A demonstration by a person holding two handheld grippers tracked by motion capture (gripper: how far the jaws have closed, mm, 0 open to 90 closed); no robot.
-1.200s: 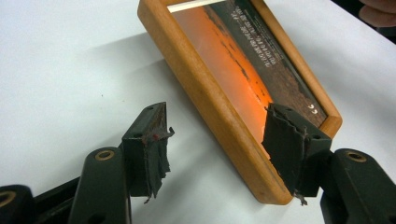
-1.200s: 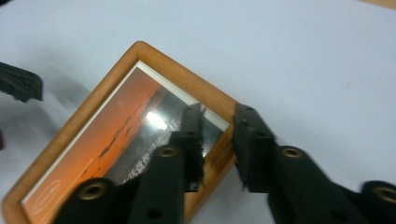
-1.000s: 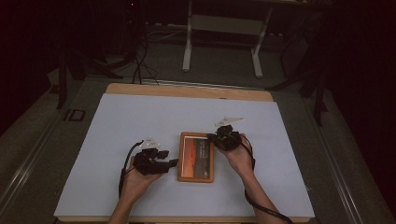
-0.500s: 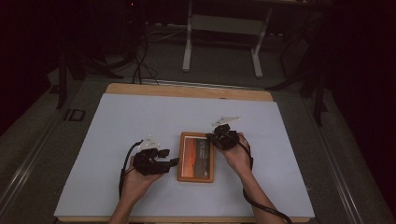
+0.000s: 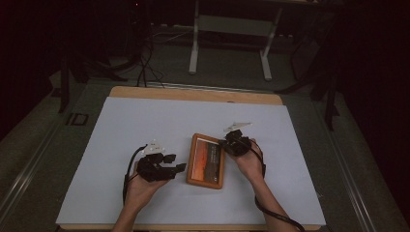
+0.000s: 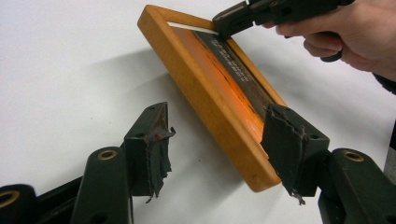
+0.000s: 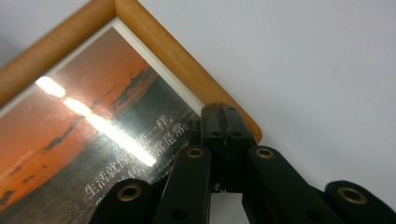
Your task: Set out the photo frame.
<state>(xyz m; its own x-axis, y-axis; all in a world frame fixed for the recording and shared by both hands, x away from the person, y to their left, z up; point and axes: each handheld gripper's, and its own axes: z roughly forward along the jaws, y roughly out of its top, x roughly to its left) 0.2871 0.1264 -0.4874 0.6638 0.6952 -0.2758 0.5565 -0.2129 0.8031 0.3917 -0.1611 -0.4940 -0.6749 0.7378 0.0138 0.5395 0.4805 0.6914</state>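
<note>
Your wooden picture frame lies flat on the white desk, near the front edge, between your two hands. Your right claw is clenched tight, its tip resting on the glass at the frame's far right corner. Your left claw is released, jaws spread wide just left of the frame, gripping nothing.

The picture frame looks like smooth, lightly varnished wood, and its sunset print is glossy, throwing back bright glare. My left gripper is matt black plastic with brass-coloured rivets and frayed, rough dark pads. The table has a matt, pale, smooth cover.
</note>
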